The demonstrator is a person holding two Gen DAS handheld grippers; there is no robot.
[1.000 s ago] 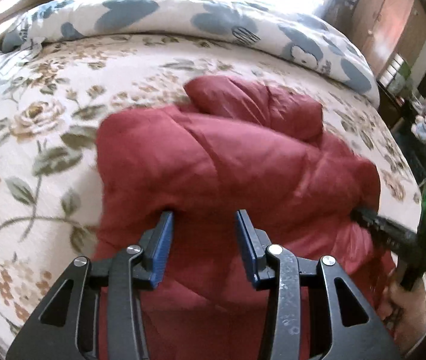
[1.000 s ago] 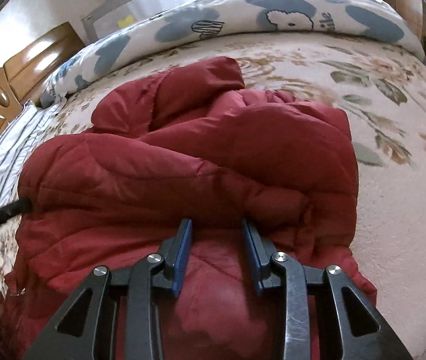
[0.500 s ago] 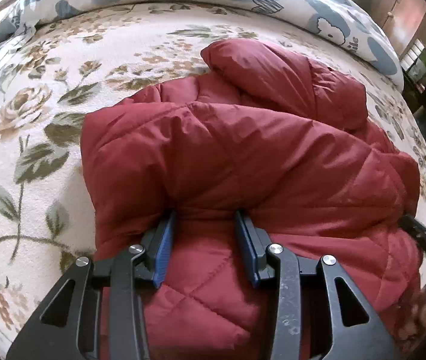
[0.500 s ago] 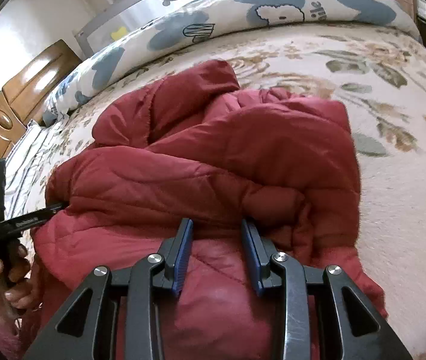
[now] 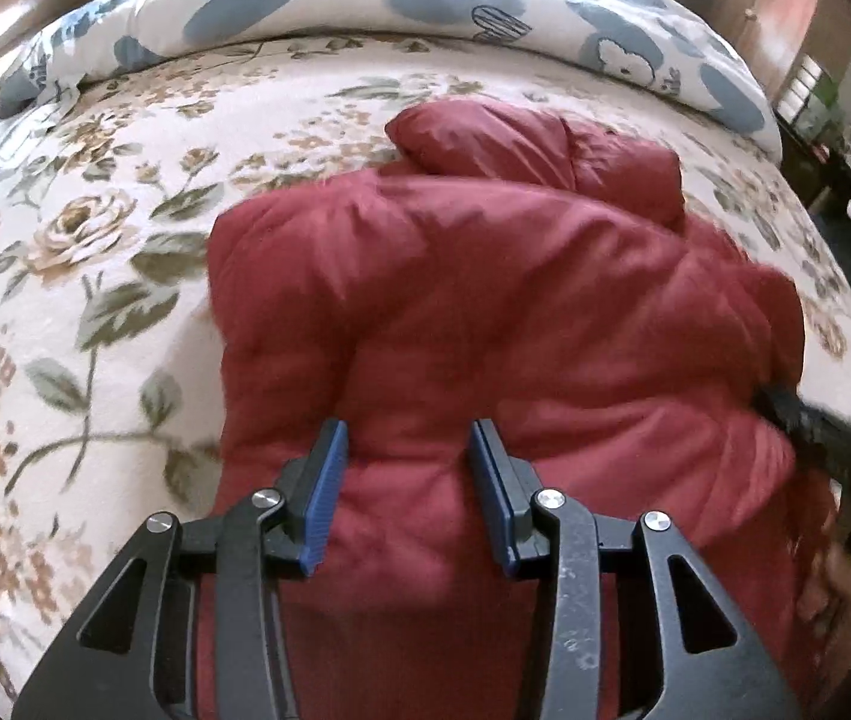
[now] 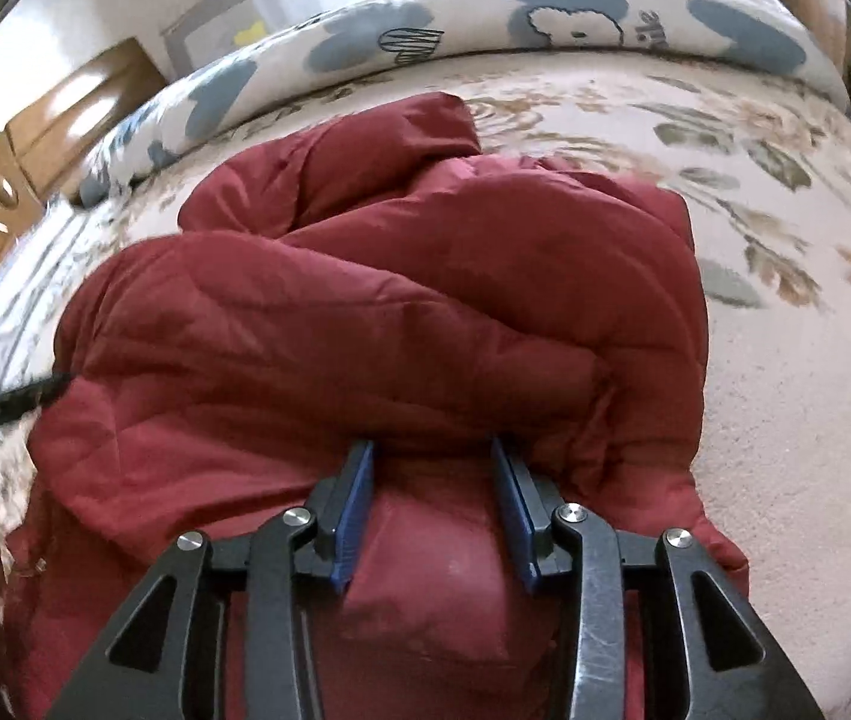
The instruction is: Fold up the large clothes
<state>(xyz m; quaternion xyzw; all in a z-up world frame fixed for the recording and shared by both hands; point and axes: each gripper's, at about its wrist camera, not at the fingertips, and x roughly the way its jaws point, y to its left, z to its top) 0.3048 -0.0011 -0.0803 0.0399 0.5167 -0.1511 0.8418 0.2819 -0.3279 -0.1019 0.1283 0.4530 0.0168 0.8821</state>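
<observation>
Two spread grippers over a red padded jacket (image 5: 485, 312) on a floral bed (image 5: 95, 252).
Left gripper (image 5: 406, 438) and right gripper (image 6: 430, 456), both lower centre, jaws apart, pads against bunched fabric at frame centre; blue-patterned duvet (image 6: 485, 18) along the top.

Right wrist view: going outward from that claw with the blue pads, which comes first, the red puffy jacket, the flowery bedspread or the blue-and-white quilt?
1. Red jacket: directly under and ahead of the right gripper.
2. Floral bedspread: beyond the jacket and to its right.
3. Blue-and-white quilt: rolled along the bed's far edge, at top.
</observation>
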